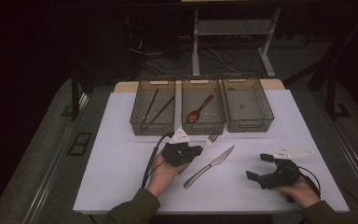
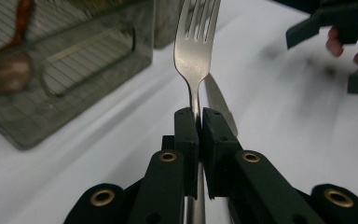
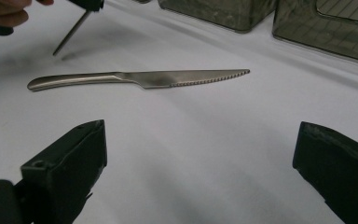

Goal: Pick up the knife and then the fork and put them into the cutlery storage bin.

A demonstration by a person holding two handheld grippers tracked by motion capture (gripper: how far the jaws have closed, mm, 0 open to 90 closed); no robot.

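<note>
High view: left gripper (image 1: 196,150) over the white worktop (image 1: 121,154), hiding most of the fork (image 1: 211,138); knife (image 1: 209,166) beside it.
Left gripper view: jaws pinching fork (image 2: 196,51) handle; tine tips cut off.
Right gripper view: right gripper (image 3: 200,172) jaws spread, knife (image 3: 140,78) beyond.

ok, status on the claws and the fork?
Left claw shut on fork. Right claw open, empty. Knife flat on table, untouched. Nothing blocking.
</note>
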